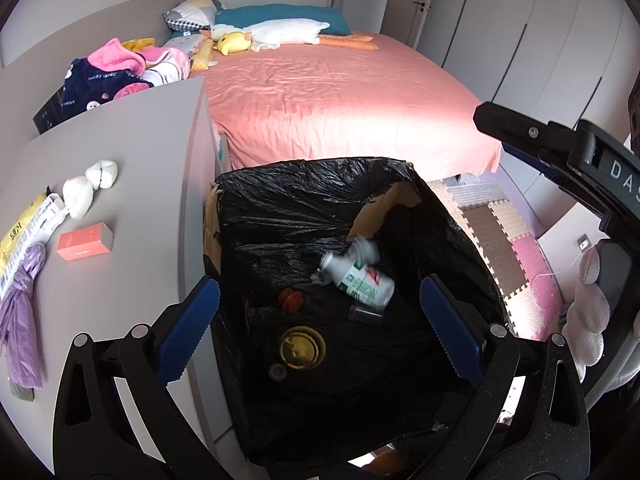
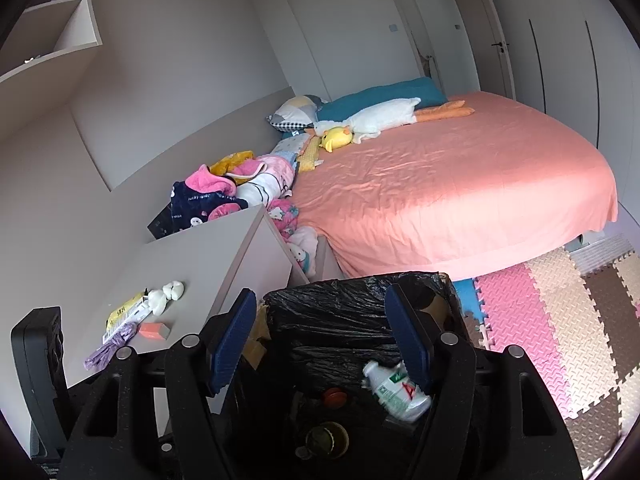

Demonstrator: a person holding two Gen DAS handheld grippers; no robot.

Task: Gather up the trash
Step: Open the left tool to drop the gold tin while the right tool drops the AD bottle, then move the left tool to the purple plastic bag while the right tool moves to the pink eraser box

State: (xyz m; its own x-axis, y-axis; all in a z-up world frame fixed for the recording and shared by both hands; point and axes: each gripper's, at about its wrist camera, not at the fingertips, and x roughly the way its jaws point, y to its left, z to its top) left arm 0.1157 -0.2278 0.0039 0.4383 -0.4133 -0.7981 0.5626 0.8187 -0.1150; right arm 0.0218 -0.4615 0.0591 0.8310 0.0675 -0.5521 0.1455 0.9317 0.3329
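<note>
A cardboard bin lined with a black bag stands between the desk and the bed. In it lies a white bottle with a green label, smeared by blur, beside a red cap and a gold lid. My left gripper hangs over the bin's mouth, open, nothing between its blue pads. My right gripper is also open above the bin; the bottle lies below its right finger, partly hidden by it and free of the pads.
On the grey desk to the left lie white tissue wads, an orange box, a purple bag and a yellow packet. A pink bed stands behind the bin. Foam mats cover the floor on the right.
</note>
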